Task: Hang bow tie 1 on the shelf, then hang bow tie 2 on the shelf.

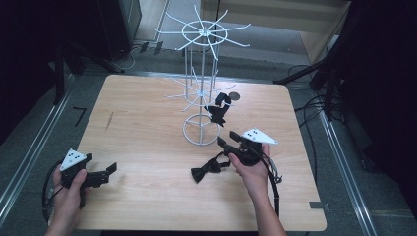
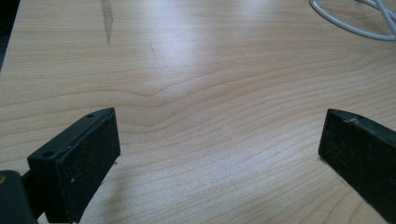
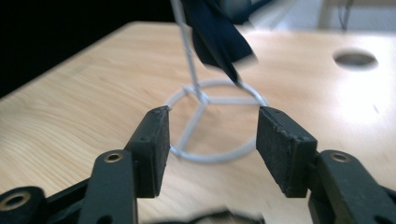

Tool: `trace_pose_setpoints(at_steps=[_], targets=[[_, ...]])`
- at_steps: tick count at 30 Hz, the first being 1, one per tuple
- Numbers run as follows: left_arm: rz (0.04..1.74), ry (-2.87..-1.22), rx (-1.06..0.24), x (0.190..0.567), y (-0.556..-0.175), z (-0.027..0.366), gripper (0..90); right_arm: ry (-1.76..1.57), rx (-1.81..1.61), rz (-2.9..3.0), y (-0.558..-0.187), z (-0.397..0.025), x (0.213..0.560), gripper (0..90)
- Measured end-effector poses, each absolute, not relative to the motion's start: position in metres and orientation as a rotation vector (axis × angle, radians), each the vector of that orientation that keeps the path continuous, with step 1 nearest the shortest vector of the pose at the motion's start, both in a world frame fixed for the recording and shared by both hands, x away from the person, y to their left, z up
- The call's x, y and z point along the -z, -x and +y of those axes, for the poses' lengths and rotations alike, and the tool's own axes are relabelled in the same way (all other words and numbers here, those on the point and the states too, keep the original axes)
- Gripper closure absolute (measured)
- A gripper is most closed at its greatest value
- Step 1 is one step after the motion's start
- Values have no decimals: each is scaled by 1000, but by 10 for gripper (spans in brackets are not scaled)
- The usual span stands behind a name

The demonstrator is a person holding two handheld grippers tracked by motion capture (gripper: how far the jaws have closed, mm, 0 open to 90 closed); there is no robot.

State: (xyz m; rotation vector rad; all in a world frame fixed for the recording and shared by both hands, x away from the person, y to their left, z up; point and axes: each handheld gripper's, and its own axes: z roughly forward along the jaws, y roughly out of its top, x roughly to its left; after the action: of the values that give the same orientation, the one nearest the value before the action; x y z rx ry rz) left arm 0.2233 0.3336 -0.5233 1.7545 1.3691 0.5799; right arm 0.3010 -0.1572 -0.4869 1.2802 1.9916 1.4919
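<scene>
presently, i note one black bow tie [image 1: 210, 168] lying flat on the wooden table [image 1: 147, 132], just beside the right gripper [image 1: 227, 143] on its left and in front of the rack's round base. i cannot tell from the high view whether the gripper's body touches the tie's nearer end. a second black bow tie [image 1: 218, 109] hangs from a lower arm of the white wire rack [image 1: 202, 73], clear of the table, above the base ring [image 1: 202, 129]; in the right gripper view it hangs as a blurred dark shape [image 3: 215, 35] above that ring [image 3: 212, 123].

the right gripper [image 3: 208, 149] is released: its jaws stand apart with nothing between them, and they point toward the rack's base. the hand [image 1: 253, 169] holding it sits at the right front part of the table.

the left gripper [image 1: 109, 169] is likewise released, jaws spread wide over bare wood in its own view [image 2: 219, 154], grasping nothing. it is held low near the table's left front corner, well apart from both ties and from the rack. a round hole [image 1: 234, 96] in the tabletop lies behind the rack, to its right.
</scene>
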Motion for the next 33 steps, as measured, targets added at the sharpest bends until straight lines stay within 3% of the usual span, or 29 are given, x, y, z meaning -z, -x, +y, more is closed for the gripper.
trace_pose_setpoints(at_steps=[7, 18, 23, 33], targets=[[1368, -1757, -581, 523, -223, 334, 0, -1408, -1386, 2042, -297, -166, 514, 467], [1377, -1752, -576, 523, -224, 334, 0, -1540, -1318, 2102, -296, -168, 534, 627], [1374, -1750, -579, 523, -223, 334, 0, -1530, -1257, 2140, -292, -167, 540, 745], [1369, -1755, -579, 523, -223, 334, 0, -1512, -1206, 2159, -289, -162, 544, 810]])
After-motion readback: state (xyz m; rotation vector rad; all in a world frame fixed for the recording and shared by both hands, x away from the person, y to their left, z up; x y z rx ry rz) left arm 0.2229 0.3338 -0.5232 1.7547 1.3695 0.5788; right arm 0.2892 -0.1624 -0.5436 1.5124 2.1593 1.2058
